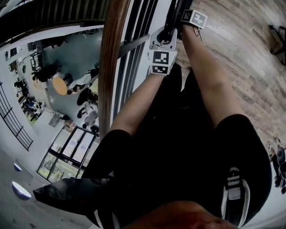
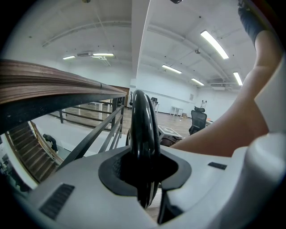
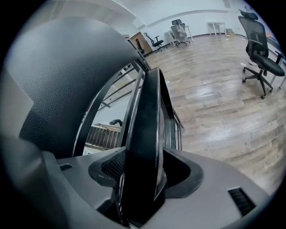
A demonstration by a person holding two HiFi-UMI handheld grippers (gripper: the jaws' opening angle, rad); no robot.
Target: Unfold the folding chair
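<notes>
support: wood-plank floor (image 3: 214, 103) | on it: black office chair (image 3: 255, 40), upright

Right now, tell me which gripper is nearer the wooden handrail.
Left. The left gripper sits beside the wooden handrail; the right gripper is farther out, past the left.

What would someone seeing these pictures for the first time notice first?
Probably the wooden handrail running down the head view's left, with a lower floor far below it. Then the two bare arms reaching to the top, where the left gripper clamps a black chair tube and the right gripper stands open around a black chair edge.
</notes>
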